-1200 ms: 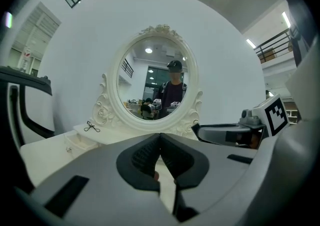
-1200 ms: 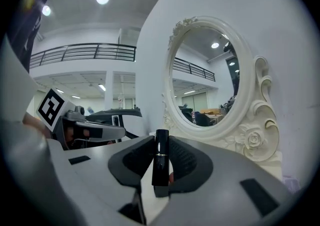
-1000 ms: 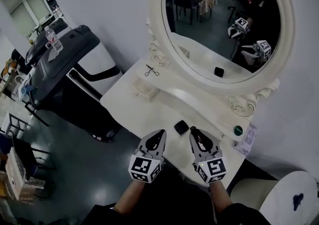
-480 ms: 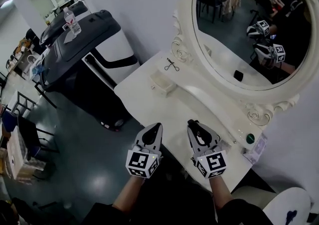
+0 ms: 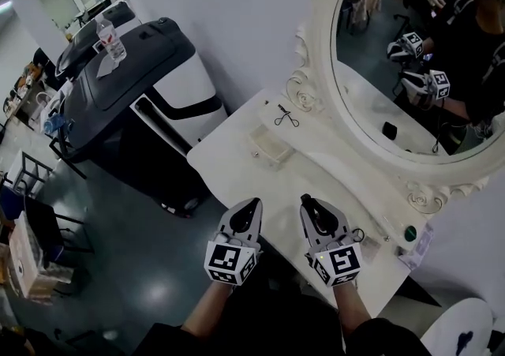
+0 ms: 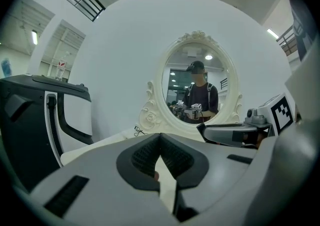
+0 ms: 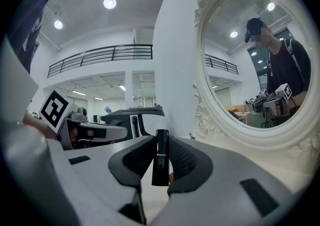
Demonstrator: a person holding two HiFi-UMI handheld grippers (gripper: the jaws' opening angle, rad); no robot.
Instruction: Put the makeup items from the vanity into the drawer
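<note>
Two tools low in frame, my right gripper (image 7: 161, 142) pinching upright black lipstick (image 7: 160, 165), my left gripper (image 6: 160, 139) jaws pressed together, white vanity (image 5: 237, 161) at centre.

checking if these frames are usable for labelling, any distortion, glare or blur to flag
Head view: dim, even light, fairly sharp; the vanity top reads pale with no hard shadows. Left gripper view: strong fisheye, black rounded corners, the oval mirror bowed. Right gripper view: same fisheye; a ceiling light flares white, yet the black lipstick tube between the jaws is crisp.
</note>
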